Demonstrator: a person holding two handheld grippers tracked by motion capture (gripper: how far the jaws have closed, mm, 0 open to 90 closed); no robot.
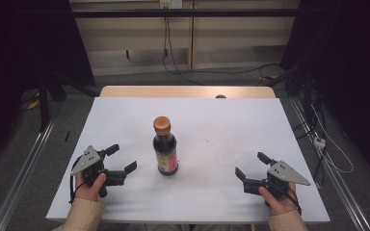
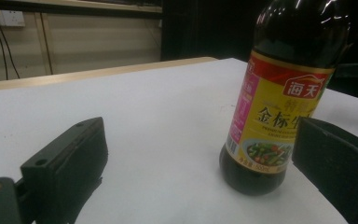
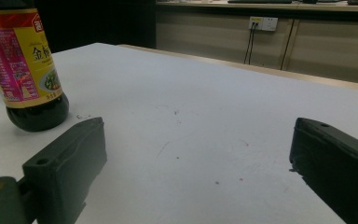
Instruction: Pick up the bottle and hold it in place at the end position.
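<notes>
I'm flanking the soy sauce bottle [image 1: 165, 147] with both tongs gaping wide and empty.

It's standing upright mid-table [image 1: 125, 120], long axis vertical, orange cap [image 1: 162, 124] pointing up, label facing me. I'm keeping the left tongs [image 1: 121, 158] near it and the right tongs [image 1: 251, 165] well apart, probably so either side can approach.

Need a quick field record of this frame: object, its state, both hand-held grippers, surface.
object: soy sauce bottle, dark, yellow and pink label
cap: orange cap, on
pose: upright, near table middle
left hand-held gripper: open, beside the bottle, apart from it
right hand-held gripper: open, farther off, nothing between its jaws
surface: white table, a few small specks
</notes>
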